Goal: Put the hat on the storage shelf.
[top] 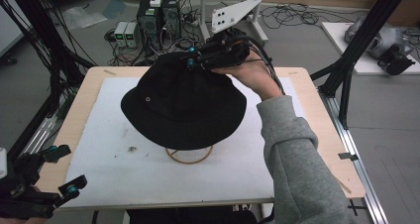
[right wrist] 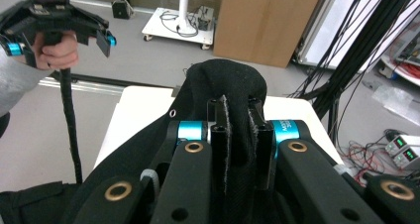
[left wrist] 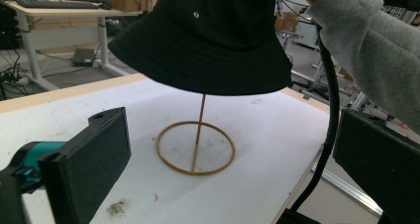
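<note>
A black bucket hat (top: 183, 105) (left wrist: 208, 40) hangs over a brass wire stand, a ring (top: 189, 155) (left wrist: 195, 147) with a thin upright rod (left wrist: 200, 116). The rod's top is hidden inside the hat, so I cannot tell whether the hat rests on it. My right gripper (top: 190, 56) (right wrist: 240, 110) is shut on a fold of the hat's crown (right wrist: 228, 80) at the hat's far side. My left gripper (top: 67, 169) (left wrist: 233, 159) stands open at the table's near left corner, facing the stand, with nothing between its jaws. It also appears far off in the right gripper view (right wrist: 54, 21).
A white mat (top: 124, 184) covers most of the wooden table (top: 317, 115). Black frame posts (top: 366, 30) and cables stand at both sides of the table. Power boxes and cables (top: 158, 16) lie on the floor beyond the far edge.
</note>
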The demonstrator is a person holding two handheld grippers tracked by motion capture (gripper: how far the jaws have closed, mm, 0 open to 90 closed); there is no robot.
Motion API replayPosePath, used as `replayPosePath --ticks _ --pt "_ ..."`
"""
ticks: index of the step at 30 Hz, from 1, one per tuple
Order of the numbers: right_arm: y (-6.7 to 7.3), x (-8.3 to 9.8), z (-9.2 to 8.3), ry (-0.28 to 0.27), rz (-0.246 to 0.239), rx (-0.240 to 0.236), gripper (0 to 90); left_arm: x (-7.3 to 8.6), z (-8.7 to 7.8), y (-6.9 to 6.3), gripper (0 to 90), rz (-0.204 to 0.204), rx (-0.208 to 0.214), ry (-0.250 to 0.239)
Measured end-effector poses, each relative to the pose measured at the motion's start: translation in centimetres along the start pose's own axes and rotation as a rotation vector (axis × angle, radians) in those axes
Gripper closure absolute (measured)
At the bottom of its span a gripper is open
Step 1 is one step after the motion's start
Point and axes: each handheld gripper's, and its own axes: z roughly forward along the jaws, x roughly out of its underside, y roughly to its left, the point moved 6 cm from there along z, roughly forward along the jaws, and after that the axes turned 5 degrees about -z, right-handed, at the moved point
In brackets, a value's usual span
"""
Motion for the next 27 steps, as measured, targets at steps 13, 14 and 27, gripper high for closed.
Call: replayPosePath --ticks 13,14,27 --pt "0.4 2.0 1.4 -0.015 0.042 -0.064 83.9 -0.1 -0.1 0.2 1.8 -0.001 -0.004 -0.002" --pt "0.4 2.0 1.4 -0.015 0.042 -0.064 83.9 -0.1 -0.2 0.2 1.8 0.0 -0.005 -0.005" --pt "0.5 2.7 2.1 -0.008 0.058 -0.062 82.7 0.0 0.1 0.4 1.8 -0.003 -0.002 0.001"
